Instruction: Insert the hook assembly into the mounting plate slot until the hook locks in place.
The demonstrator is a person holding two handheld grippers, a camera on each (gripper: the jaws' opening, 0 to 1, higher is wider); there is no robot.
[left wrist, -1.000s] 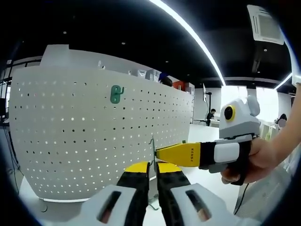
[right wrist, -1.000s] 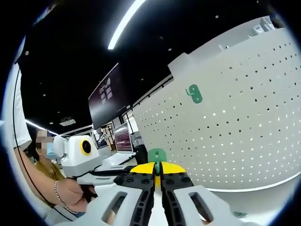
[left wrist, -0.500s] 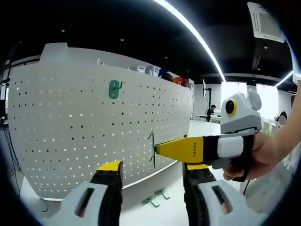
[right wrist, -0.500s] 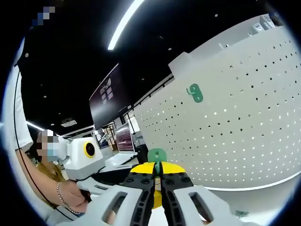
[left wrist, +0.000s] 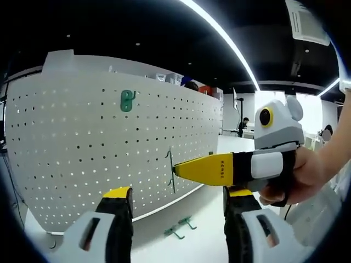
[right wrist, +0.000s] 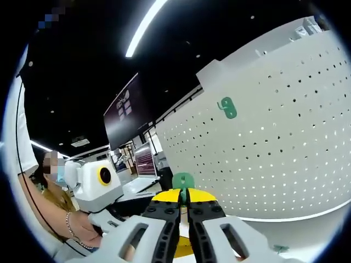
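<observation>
Left gripper point(left wrist: 178, 200): fingers spread apart, holding nothing. Right gripper point(right wrist: 184, 198): fingers clamped on a green hook point(right wrist: 182, 180), held near the white pegboard point(right wrist: 285, 137) short of its face. A second green hook point(left wrist: 127, 101) hangs high on the board. Loose hooks point(left wrist: 179, 228) lie on the table point(left wrist: 203, 241).

One white perforated mounting plate point(left wrist: 82, 159) stands upright on the bench point(left wrist: 192, 246). Green hooks number three in the left gripper view: one hook mounted high on the plate point(left wrist: 127, 101), one hook pinched edge-on at the right gripper's tips point(left wrist: 170, 171), and one hook lying on the bench point(left wrist: 178, 229) near the plate's foot. Two grippers: left gripper point(left wrist: 175, 203), right gripper point(right wrist: 184, 198).
</observation>
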